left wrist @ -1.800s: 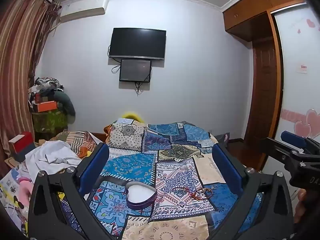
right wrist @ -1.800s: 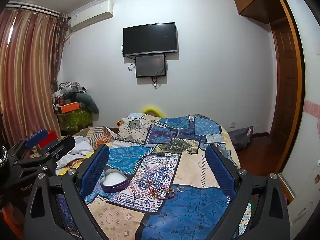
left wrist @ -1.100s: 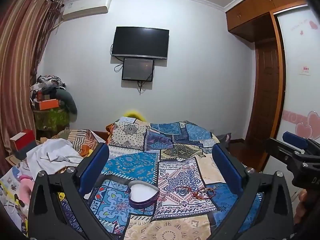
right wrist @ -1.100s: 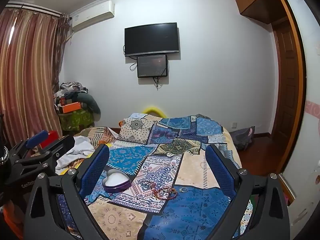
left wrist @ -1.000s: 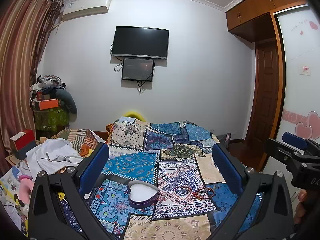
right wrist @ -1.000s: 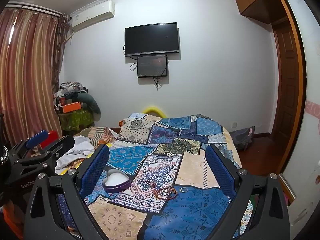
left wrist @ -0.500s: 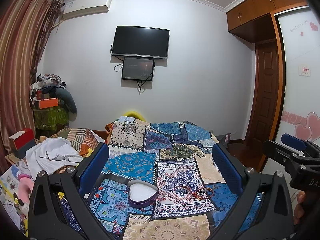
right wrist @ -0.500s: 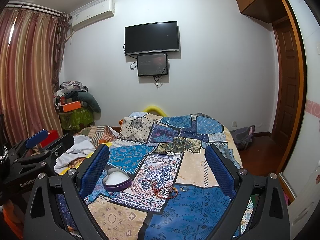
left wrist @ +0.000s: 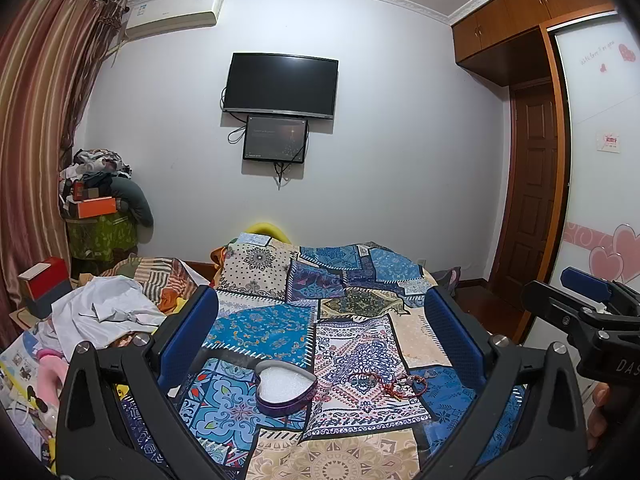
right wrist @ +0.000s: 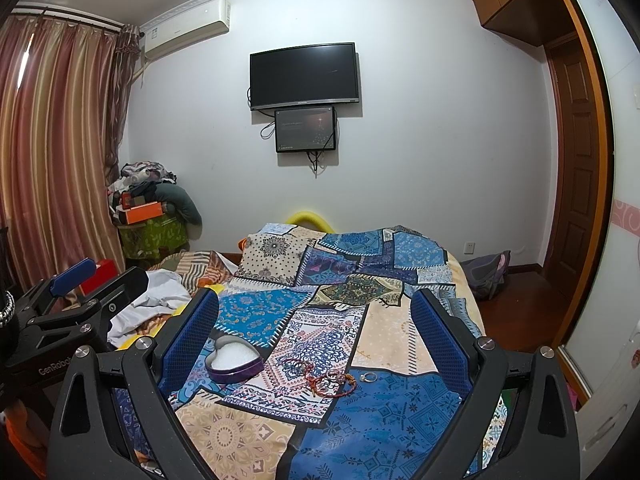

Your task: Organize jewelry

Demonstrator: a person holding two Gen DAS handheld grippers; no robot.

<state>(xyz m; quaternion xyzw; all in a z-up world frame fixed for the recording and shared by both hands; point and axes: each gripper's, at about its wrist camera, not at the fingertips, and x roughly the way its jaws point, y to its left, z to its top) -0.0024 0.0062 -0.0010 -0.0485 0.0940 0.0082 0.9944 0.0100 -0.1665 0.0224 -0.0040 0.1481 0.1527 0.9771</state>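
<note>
Left wrist view: left gripper held above the near end of the bed, jaws wide apart, nothing between them. Heart-shaped box open on the patchwork cover, white lining up, empty as far as visible. Red bracelets just right of the box, apart from it, loose on the cover. Right gripper visible far right of the box, above the bed edge. Against the frames of the last two seconds: only a slight drift of the view, the box and bracelets unmoved, jaw spacing unchanged.

Right wrist view: right gripper likewise above the bed, jaws fully apart, empty. Box lower left between the jaws; bracelets right of the box; a small ring just right of the bracelets. Left gripper well left of the box. Again only a small shift in framing.

Meaning for the task: no item lifted, no item in the box; sorting apparently not yet begun. Likely next step, as a judgement: descent toward the bracelets or ring for transfer into the box.
</note>
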